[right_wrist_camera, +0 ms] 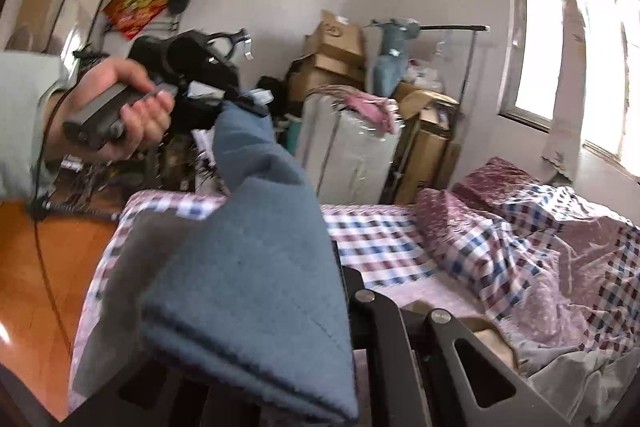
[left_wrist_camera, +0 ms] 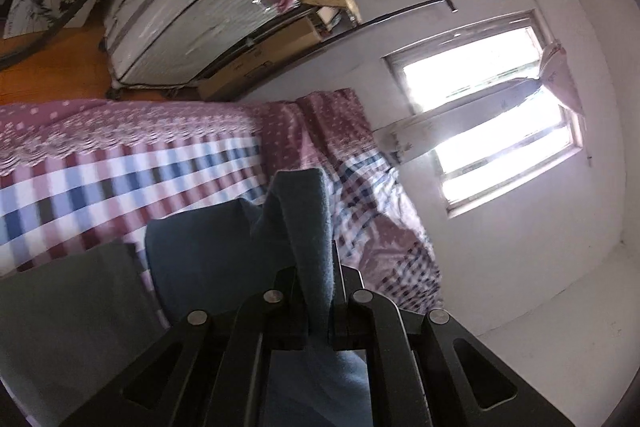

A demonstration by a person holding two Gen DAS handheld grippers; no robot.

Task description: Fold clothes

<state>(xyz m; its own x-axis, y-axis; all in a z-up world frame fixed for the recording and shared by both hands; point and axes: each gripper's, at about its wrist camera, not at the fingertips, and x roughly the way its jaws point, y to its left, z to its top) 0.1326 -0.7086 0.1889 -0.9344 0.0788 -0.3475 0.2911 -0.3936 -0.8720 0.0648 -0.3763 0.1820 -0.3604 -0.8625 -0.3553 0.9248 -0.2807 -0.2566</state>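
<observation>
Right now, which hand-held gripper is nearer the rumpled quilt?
Right. The right hand-held gripper is just beside the quilt; the left hand-held gripper is farther away, toward the floor.

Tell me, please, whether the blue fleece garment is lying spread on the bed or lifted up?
Lifted: the blue fleece garment hangs pinched in both the left gripper and the right gripper, above the checked bedsheet.

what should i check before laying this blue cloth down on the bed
1. Left gripper shut on the blue cloth: ok.
2. Right gripper shut on the same cloth: ok.
3. Cloth stretched flat between the two grips: not ok, it sags and bunches.
4. Checked bedsheet bare where the cloth would land: cannot tell, the cloth hides it.
5. Grey garment lying close by: not ok, it may get covered.
</observation>
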